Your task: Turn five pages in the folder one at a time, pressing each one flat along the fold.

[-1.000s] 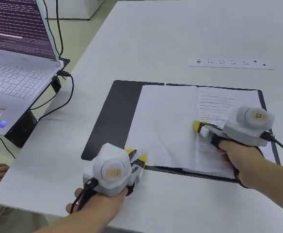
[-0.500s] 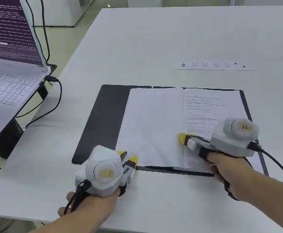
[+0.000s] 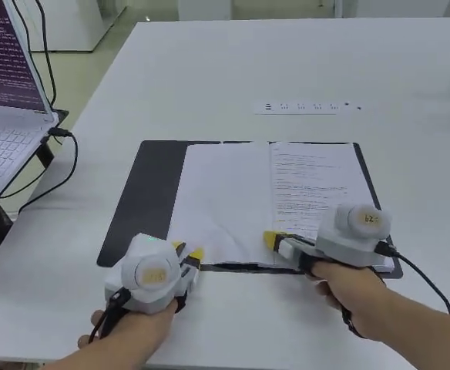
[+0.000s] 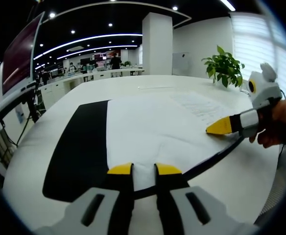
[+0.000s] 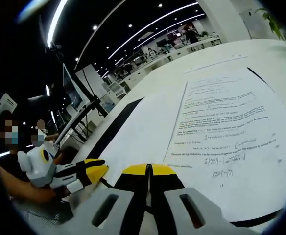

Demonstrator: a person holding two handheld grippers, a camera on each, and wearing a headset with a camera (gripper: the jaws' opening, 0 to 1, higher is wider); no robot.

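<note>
- Since 1 s ago the right gripper (image 3: 273, 241), jaws pressed together, has slid along the fold (image 3: 270, 185) toward the near edge of the folder (image 3: 136, 200), which lies open on the table (image 3: 287, 62).
- Left gripper (image 3: 188, 253), jaws narrowly parted and empty, sits at the near edge of the turned page (image 3: 225, 193).
- Fold runs straight away from the person; the printed page (image 3: 317, 181) lies right of it, nearer the right gripper.
</note>
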